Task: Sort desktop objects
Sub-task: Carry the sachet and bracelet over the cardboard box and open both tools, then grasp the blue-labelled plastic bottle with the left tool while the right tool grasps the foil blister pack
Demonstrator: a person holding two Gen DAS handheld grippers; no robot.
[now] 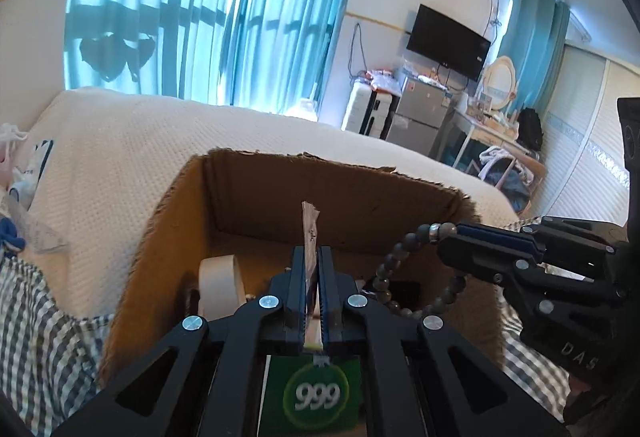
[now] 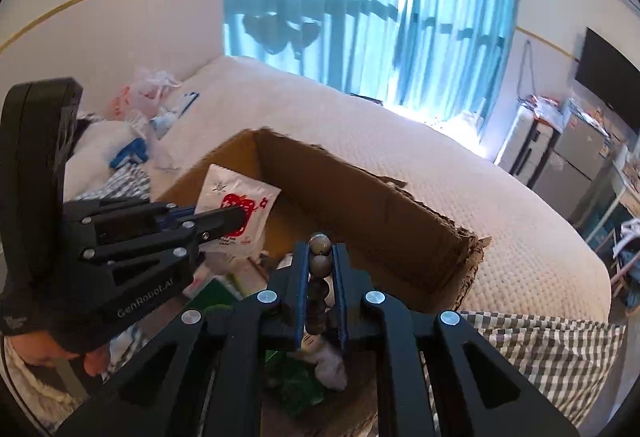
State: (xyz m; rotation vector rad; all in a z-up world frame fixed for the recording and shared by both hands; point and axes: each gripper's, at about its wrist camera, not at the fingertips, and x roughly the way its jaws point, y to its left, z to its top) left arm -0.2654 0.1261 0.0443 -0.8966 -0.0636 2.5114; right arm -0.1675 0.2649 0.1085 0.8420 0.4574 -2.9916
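Bead bracelet [image 1: 416, 269] hangs clamped in our right gripper [image 2: 322, 257] above the cardboard box [image 1: 168, 229]; at its nine o'clock, our left gripper [image 1: 311, 257] pinches a white sachet [image 2: 236, 205].

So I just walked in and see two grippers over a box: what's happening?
A person is sorting small items into the cardboard box on the bed. The left gripper is shut on a white sachet with a red print, and the right gripper is shut on a string of grey beads. Both hang above the open box, which already holds a tape roll.
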